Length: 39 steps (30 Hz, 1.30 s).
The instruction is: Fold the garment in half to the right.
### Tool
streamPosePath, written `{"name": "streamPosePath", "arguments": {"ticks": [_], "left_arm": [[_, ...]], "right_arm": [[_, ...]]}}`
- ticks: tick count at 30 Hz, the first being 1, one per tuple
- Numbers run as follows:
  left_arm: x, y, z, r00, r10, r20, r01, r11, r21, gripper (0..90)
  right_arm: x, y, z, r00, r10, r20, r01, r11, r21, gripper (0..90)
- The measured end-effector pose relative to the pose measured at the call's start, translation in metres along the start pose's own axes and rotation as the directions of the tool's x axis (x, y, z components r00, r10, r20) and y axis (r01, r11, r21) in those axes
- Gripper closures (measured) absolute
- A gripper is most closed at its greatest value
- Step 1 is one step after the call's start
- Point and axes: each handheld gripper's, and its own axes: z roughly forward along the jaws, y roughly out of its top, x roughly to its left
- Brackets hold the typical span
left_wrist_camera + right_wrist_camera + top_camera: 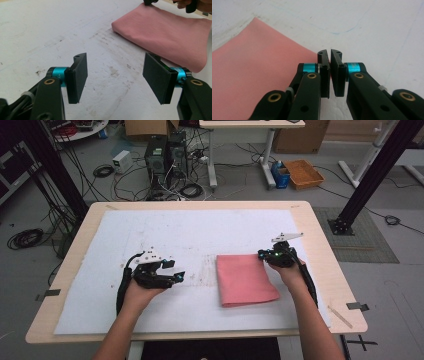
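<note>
Lab floor with cables and boxes behind a wooden table [320, 270] topped by a white sheet [175, 235]; in the high view a folded pink cloth [245, 280] lies right of centre, left gripper [172, 275] centre-left, right gripper [262, 254] at the cloth's upper right corner. Left gripper view: left gripper [115, 77] jaws wide apart over stained sheet, cloth [170, 35] upper right. Right gripper view: right gripper [329, 72] jaws nearly together at the cloth [254, 75] corner; whether they pinch it, can't tell.

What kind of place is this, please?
Probably a robotics lab: computer towers and loose cables on the floor, black frame posts, and a covered work table holding a pink cloth.
</note>
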Motion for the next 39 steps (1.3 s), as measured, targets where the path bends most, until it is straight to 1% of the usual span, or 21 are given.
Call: {"name": "streamPosePath", "arguments": {"ticks": [1, 5, 7, 8, 9, 10, 11, 13, 15, 17, 19, 21, 22, 25, 27, 29, 31, 32, 35, 38, 39], "left_arm": [[-0.001, 0.0, 0.0, 1.0, 0.0, 0.001, 0.0, 1.0, -0.003, 36.6], [-0.002, 0.0, 0.0, 1.0, 0.001, 0.001, -0.001, 1.0, -0.006, 36.6], [-0.001, 0.0, -0.001, 1.0, 0.001, -0.003, -0.001, 1.0, -0.005, 36.6], [-0.001, 0.0, -0.001, 1.0, 0.001, -0.002, -0.001, 1.0, -0.004, 36.6], [0.0, 0.0, -0.002, 1.0, -0.001, -0.008, 0.001, 1.0, -0.005, 36.6], [0.001, -0.001, -0.002, 1.0, -0.005, -0.008, 0.005, 1.0, -0.005, 36.6], [0.002, -0.001, -0.002, 0.9999, -0.003, -0.013, 0.003, 1.0, -0.004, 36.6], [0.004, -0.001, -0.003, 0.9998, -0.01, -0.017, 0.01, 0.9999, -0.006, 36.6], [0.006, -0.001, -0.004, 0.9997, -0.01, -0.023, 0.01, 0.9999, -0.006, 36.6], [0.008, -0.002, -0.006, 0.9994, -0.015, -0.033, 0.015, 0.9999, -0.008, 35.7], [0.009, -0.002, -0.007, 0.9987, -0.021, -0.046, 0.021, 0.9997, -0.009, 34.3], [0.012, -0.003, -0.009, 0.9977, -0.026, -0.062, 0.025, 0.9997, -0.004, 32.6], [0.012, -0.003, -0.009, 0.9977, -0.026, -0.062, 0.025, 0.9997, -0.004, 32.2], [0.015, -0.004, -0.012, 0.9956, -0.026, -0.09, 0.026, 0.9997, -0.002, 31.5], [0.017, -0.005, -0.014, 0.9949, -0.033, -0.095, 0.033, 0.9994, -0.004, 31.5], [0.018, -0.005, -0.014, 0.9947, -0.032, -0.098, 0.032, 0.9995, -0.004, 31.5], [0.018, -0.006, -0.013, 0.9949, -0.033, -0.095, 0.032, 0.9995, -0.003, 31.4], [0.018, -0.006, -0.013, 0.995, -0.03, -0.095, 0.03, 0.9995, 0.002, 31.3], [0.017, -0.006, -0.012, 0.9955, -0.026, -0.092, 0.027, 0.9996, 0.006, 31.3], [0.017, -0.006, -0.012, 0.9954, -0.027, -0.092, 0.027, 0.9996, 0.002, 31.3], [0.017, -0.006, -0.012, 0.9954, -0.026, -0.092, 0.027, 0.9996, 0.001, 31.3]], "right_arm": [[-0.002, 0.0, -0.003, 0.9997, 0.004, 0.026, -0.004, 1.0, -0.008, 86.5], [-0.004, -0.003, -0.001, 0.9988, 0.013, 0.047, -0.013, 1.0, 0.003, 86.3], [-0.003, -0.005, 0.003, 0.9986, 0.002, 0.053, -0.003, 1.0, 0.016, 84.2], [-0.001, -0.005, 0.003, 0.9979, -0.008, 0.064, 0.006, 1.0, 0.025, 80.3], [0.002, -0.004, 0.0, 0.9962, -0.013, 0.086, 0.012, 1.0, 0.011, 67.9], [0.003, -0.003, -0.002, 0.9962, -0.009, 0.086, 0.009, 1.0, -0.004, 63.8], [0.006, -0.002, -0.007, 0.9964, -0.002, 0.085, 0.004, 1.0, -0.027, 57.7], [0.014, 0.0, -0.016, 0.9981, 0.003, 0.061, 0.001, 0.997, -0.072, 51.2], [0.027, 0.001, -0.024, 0.9992, -0.03, 0.027, 0.033, 0.995, -0.094, 45.2], [0.045, 0.0, -0.03, 0.9971, -0.076, 0.0, 0.075, 0.992, -0.103, 40.9], [0.067, -0.004, -0.032, 0.9902, -0.135, -0.035, 0.131, 0.986, -0.107, 39.4], [0.083, -0.007, -0.032, 0.9824, -0.175, -0.064, 0.168, 0.98, -0.106, 38.6], [0.083, -0.007, -0.032, 0.9824, -0.175, -0.064, 0.168, 0.98, -0.106, 38.6], [0.112, -0.014, -0.029, 0.9652, -0.228, -0.127, 0.218, 0.972, -0.091, 38.1], [0.12, -0.015, -0.027, 0.9605, -0.242, -0.137, 0.232, 0.969, -0.085, 37.9], [0.124, -0.016, -0.026, 0.9586, -0.248, -0.141, 0.237, 0.968, -0.085, 37.8], [0.133, -0.018, -0.023, 0.9521, -0.27, -0.144, 0.261, 0.962, -0.074, 37.6], [0.141, -0.021, -0.02, 0.9476, -0.284, -0.146, 0.278, 0.959, -0.057, 37.3], [0.149, -0.025, -0.012, 0.9364, -0.333, -0.112, 0.333, 0.943, -0.019, 37.3], [0.154, -0.029, -0.007, 0.9312, -0.35, -0.101, 0.352, 0.936, 0.004, 37.7], [0.156, -0.03, -0.006, 0.9272, -0.363, -0.092, 0.366, 0.931, 0.016, 37.8]]}}
